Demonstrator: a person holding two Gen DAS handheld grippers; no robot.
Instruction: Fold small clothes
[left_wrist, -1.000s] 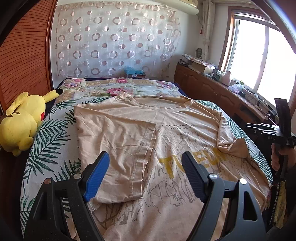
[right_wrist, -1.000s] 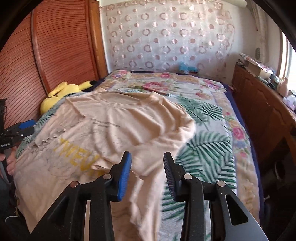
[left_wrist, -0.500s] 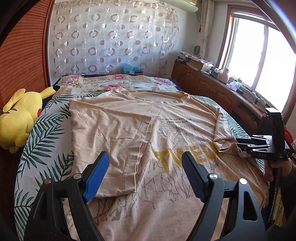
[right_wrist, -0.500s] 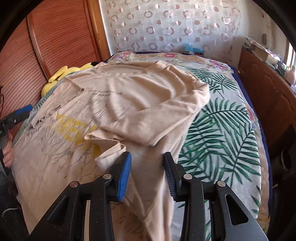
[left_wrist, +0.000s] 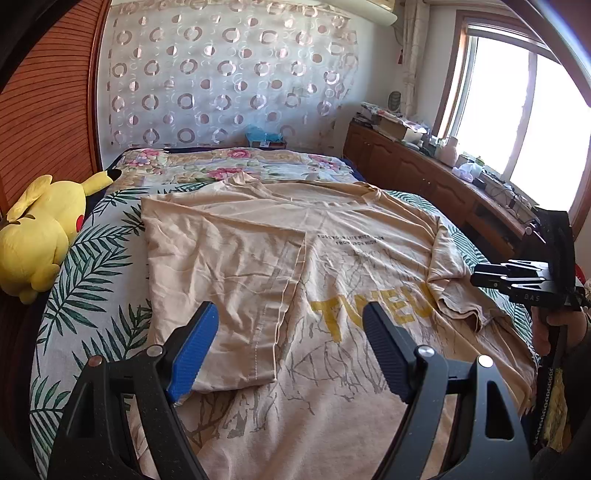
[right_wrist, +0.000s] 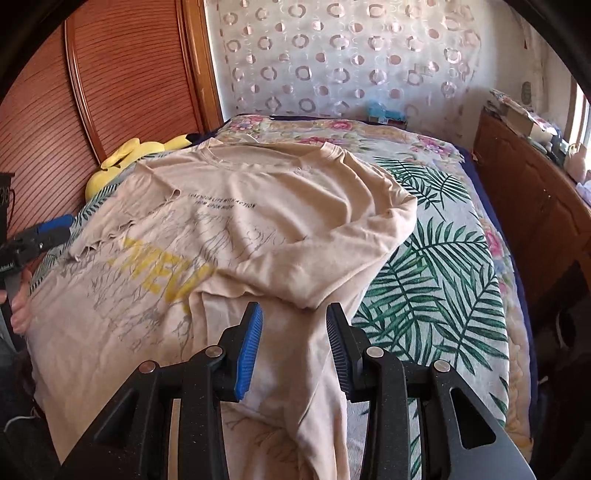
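Note:
A beige T-shirt (left_wrist: 332, 258) with yellow letters lies spread on the bed. Its left side (left_wrist: 221, 266) is folded in over the body. The right sleeve (right_wrist: 332, 258) lies folded across the front. My left gripper (left_wrist: 288, 343) hovers open over the shirt's lower half, nothing between its blue pads. My right gripper (right_wrist: 294, 332) stands partly open just above the shirt's right side, below the sleeve; cloth lies under the gap and the pads do not press on it. In the left wrist view the right gripper (left_wrist: 480, 277), held by a hand, sits beside the folded sleeve (left_wrist: 447, 280).
A yellow plush toy (left_wrist: 40, 232) lies at the bed's left edge by the wood-panel wall. The palm-leaf bedsheet (right_wrist: 443, 277) shows to the shirt's right. A wooden cabinet (left_wrist: 424, 173) with clutter runs under the window. A blue box (left_wrist: 264, 136) sits at the head.
The right gripper has come lower and closer to the shirt's right side, and the sleeve now lies flatter across the front. The left gripper stays put, open.

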